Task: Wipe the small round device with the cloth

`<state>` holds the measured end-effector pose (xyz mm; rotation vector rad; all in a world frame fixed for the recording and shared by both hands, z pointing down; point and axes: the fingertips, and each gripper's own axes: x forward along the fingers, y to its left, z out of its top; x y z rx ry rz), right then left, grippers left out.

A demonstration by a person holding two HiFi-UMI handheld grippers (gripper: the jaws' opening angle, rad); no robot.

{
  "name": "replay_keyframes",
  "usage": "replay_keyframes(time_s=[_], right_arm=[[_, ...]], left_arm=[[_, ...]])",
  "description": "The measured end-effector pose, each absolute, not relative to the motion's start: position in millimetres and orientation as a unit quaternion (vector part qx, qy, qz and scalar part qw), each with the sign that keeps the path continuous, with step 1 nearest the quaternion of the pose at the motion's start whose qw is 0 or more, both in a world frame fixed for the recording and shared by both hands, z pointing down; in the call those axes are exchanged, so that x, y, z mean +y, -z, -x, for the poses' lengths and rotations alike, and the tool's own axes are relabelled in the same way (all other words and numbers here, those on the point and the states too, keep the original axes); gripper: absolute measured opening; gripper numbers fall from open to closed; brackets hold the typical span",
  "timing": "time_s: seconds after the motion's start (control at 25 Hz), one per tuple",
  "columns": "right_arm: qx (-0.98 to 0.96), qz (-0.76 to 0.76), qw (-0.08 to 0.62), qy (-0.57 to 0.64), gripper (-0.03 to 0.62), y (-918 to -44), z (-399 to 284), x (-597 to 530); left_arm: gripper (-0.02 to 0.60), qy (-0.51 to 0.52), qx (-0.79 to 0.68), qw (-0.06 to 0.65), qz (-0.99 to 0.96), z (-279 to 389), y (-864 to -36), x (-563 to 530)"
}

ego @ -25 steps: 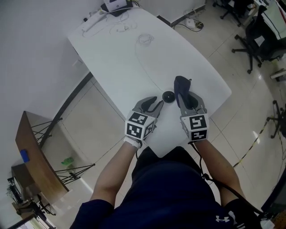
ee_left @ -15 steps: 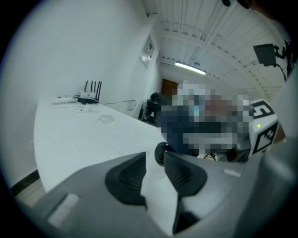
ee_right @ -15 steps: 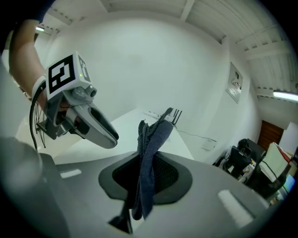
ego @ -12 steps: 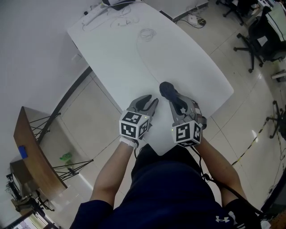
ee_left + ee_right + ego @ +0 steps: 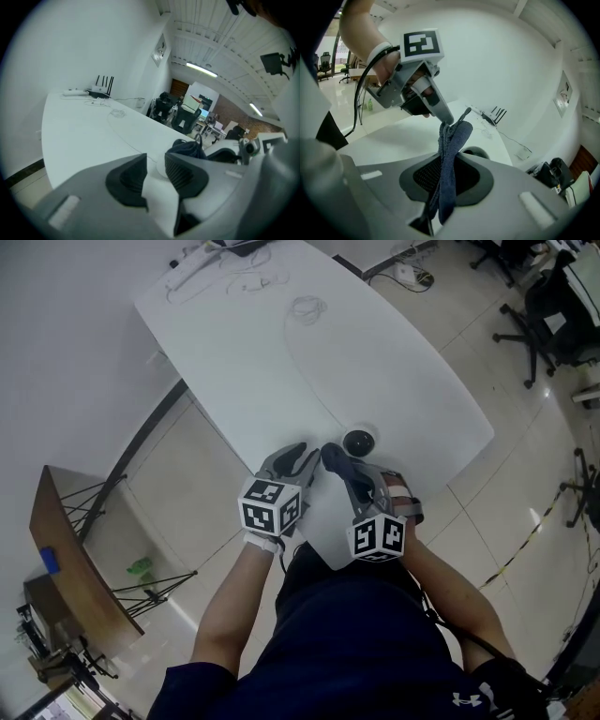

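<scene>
Markings: black-and-white square markers on the cube of each gripper; small white emblem (image 5: 466, 699) on dark shirt (image 5: 356, 643), too small to read. Small round device (image 5: 359, 442): dark, dome-shaped, resting on white tabletop (image 5: 244, 362) close to the near right edge, just beyond the tips of both grippers. Cloth (image 5: 333, 458): dark blue, bunched into an upright fold, clamped between the fingers of right gripper (image 5: 354, 482), free end standing up past the tips with the device directly behind it in the right gripper view. Left gripper (image 5: 305, 457): fingers parted, nothing between them, only bare tabletop seen through the gap; tips just beside the cloth, contact not discernible. Pose: both forearms reaching forward over the near corner of the tabletop, grippers angled forward and down, tips converging. Far end of tabletop: router with antennas (image 5: 101, 90), loose cables (image 5: 305, 307). Beyond: office chairs (image 5: 539, 320).
</scene>
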<state>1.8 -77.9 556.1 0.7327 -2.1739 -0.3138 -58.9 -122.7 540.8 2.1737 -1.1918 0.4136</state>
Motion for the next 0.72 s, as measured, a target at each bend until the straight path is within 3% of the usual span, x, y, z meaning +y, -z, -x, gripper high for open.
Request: replay_keyframes(time_s=[0.48, 0.72], right_arm=[[-0.825, -0.176, 0.497, 0.203, 0.066, -619, 2, -63], [-0.865, -0.246, 0.414, 0.140, 0.066, -561, -7, -66]], left_arm=[[0.121, -0.157, -0.444, 0.314, -0.825, 51, -545, -114], [0.121, -0.134, -0.462, 0.306, -0.822, 63, -531, -109]])
